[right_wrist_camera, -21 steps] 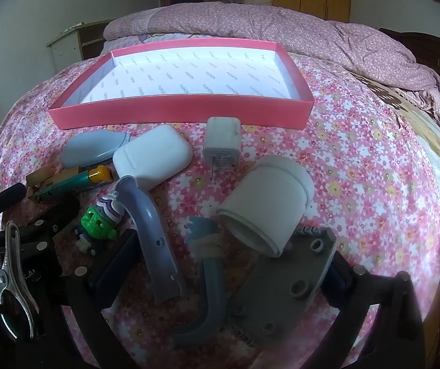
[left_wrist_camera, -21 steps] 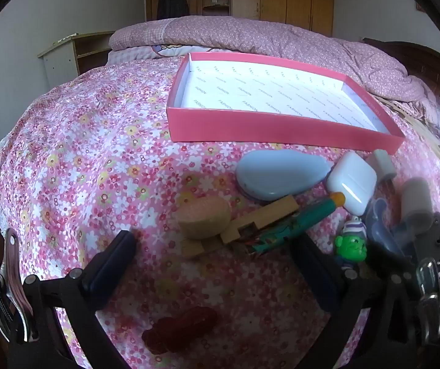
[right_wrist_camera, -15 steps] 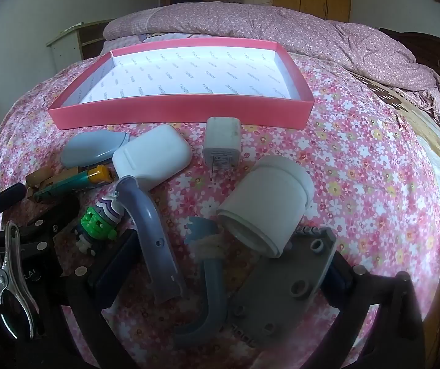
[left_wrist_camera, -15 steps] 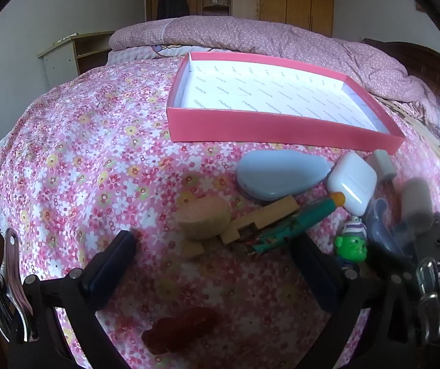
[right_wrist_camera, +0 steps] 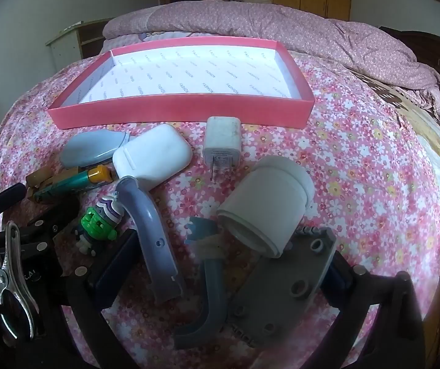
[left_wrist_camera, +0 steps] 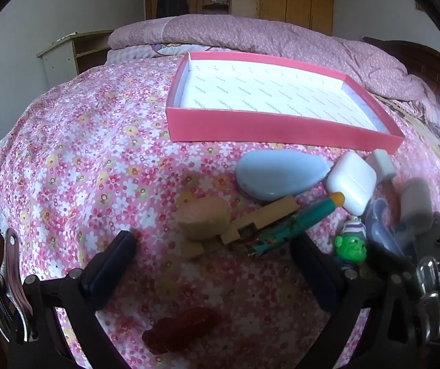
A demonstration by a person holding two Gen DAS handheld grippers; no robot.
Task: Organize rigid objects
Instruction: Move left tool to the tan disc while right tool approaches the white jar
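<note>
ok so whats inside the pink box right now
Nothing: the pink box shows only its white printed lining in both views. Its near wall hides a thin strip of the floor just behind it. All the objects lie on the bedspread in front.

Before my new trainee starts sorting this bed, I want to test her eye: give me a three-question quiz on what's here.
1. True or false: the pink box already holds some items.
2. Which lies nearest the box's front wall? A) white charger plug B) green toy figure C) dark red object
3. Fill in: both the left gripper and right gripper are ____.

Key: 1 false, only its printed white lining shows. 2 A. 3 open, holding nothing.
</note>
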